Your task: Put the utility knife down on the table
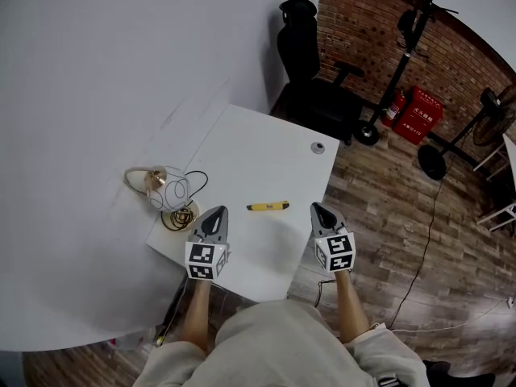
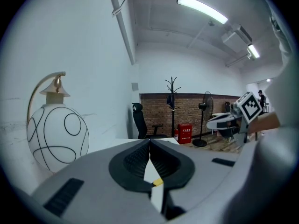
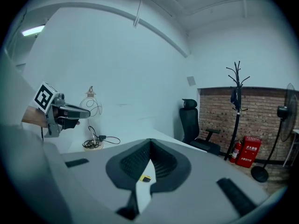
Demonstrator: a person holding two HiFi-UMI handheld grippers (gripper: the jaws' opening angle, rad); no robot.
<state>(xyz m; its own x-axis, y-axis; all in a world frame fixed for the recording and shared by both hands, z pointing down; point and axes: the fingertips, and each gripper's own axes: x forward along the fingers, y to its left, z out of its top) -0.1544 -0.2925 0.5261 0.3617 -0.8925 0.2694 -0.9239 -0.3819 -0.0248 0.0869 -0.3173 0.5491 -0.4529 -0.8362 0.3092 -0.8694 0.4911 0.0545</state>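
Knife down, both grippers empty.
Left gripper (image 1: 218,213) and right gripper (image 1: 319,210) hover with jaws pressed together on nothing; between them, slightly beyond, the yellow utility knife (image 1: 268,206) lies flat on the white table (image 1: 258,147), apart from both, a globe lamp (image 1: 168,189) farther left.

Found the utility knife (image 1: 268,206) lying flat on the worktop (image 1: 258,147), between the left claw (image 1: 219,210) and the right claw (image 1: 317,208), just ahead of both tips and touching neither. Noted a lamp (image 1: 167,188) at the worktop's left edge by the wall (image 1: 121,71), with a coiled cord (image 1: 179,217) in front of it, near the left claw. Saw an office chair (image 1: 310,63) beyond the far edge and a coat stand (image 1: 407,47) farther right on the floor (image 1: 387,216).
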